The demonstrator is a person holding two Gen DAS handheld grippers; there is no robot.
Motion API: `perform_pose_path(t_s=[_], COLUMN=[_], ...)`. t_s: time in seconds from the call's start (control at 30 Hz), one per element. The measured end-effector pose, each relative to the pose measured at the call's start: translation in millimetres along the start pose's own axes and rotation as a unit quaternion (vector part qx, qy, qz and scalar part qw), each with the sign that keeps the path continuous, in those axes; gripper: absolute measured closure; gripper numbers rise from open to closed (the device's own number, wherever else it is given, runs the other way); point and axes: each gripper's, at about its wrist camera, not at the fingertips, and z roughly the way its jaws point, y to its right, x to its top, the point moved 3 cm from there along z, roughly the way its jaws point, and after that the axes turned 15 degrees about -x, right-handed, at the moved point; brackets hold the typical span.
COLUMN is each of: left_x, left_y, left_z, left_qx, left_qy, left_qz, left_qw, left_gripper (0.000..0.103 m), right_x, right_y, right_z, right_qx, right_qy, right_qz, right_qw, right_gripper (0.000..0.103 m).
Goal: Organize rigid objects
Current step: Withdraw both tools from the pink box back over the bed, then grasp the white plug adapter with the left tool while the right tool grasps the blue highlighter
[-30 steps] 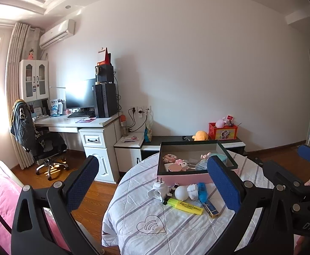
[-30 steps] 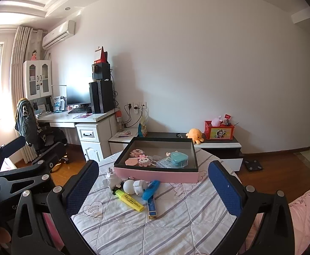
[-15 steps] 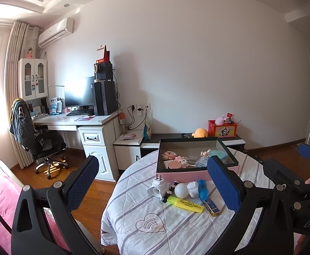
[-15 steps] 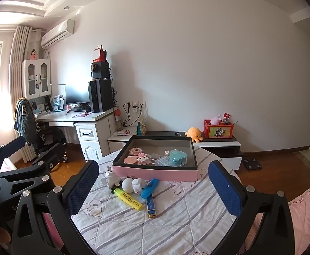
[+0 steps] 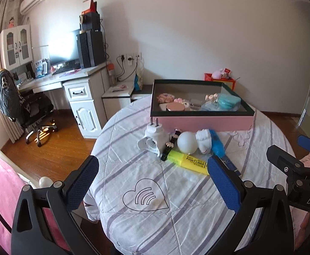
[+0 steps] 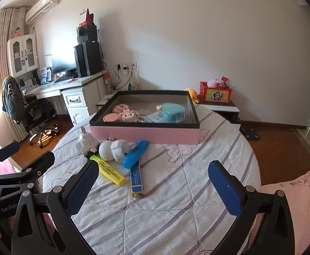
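The left claw (image 5: pixel 152 182) hangs above the near left part of the round counter (image 5: pixel 146 229), tipped slightly downward, its blue-padded fingers (image 5: pixel 81 182) spread wide with nothing between them. It points toward the clutter, well short of it. In the right wrist view its black frame shows at the left edge, off the counter's rim.

Ahead of it the loose things lie in a tight row just in front of the pink box (image 5: pixel 199 121). From the left: a white plug adapter (image 5: pixel 155 138) with prongs up, a small dark item I cannot identify, a white ball (image 5: pixel 186 142) touching a white ribbed piece (image 5: pixel 204 141), then a blue tool (image 6: pixel 134 154) lying aslant. A yellow highlighter (image 5: pixel 189 162) lies nearer, and a slim blue box (image 6: pixel 136 179) lies beside it. The pink box, dark-rimmed and open, holds a teal case (image 6: pixel 172 110) and some pink trinkets.

The right claw (image 6: pixel 152 188) is level with the left, over the near right part of the counter, fingers (image 6: pixel 225 191) likewise spread wide and empty, aimed at the pink box's front wall, apart from everything.
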Motion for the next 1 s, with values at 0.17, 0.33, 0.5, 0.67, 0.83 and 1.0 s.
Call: perform_pose_path(t_s=[0.17, 0.33, 0.5, 0.67, 0.83, 1.0], left_x=[-8.7, -11.0, -12.3, -8.2, -4.3, 0.4], left_y=[-15.2, -31.7, -47.3, -57.2, -56.4, -51.1], left_z=[28.4, 44.2, 58.4, 69.5, 85.5, 105.1], left_qx=[0.005, 0.007, 0.008, 0.005, -0.011, -0.023], left_qy=[-0.028, -0.037, -0.046, -0.051, -0.057, -0.069], left_qz=[-0.017, -0.031, -0.042, -0.053, -0.057, -0.047], left_qw=[0.9994, 0.9988, 0.9980, 0.9973, 0.9967, 0.9963], left_gripper=[0.000, 0.000, 0.000, 0.000, 0.000, 0.000], right_x=[-10.0, -11.1, -5.3, 0.3, -1.7, 0.3], right_y=[-11.0, -29.1, -50.2, -58.1, -37.5, -33.9], right_z=[42.0, 78.3, 111.4, 136.5, 146.0, 160.1], right_qx=[-0.003, 0.001, 0.031, 0.047, 0.040, 0.045], right_qy=[-0.042, -0.069, -0.088, -0.108, -0.123, -0.136], right_qz=[-0.014, -0.037, -0.055, -0.067, -0.061, -0.073], right_qw=[0.999, 0.997, 0.994, 0.991, 0.990, 0.987], right_gripper=[0.000, 0.000, 0.005, 0.033, 0.059, 0.059])
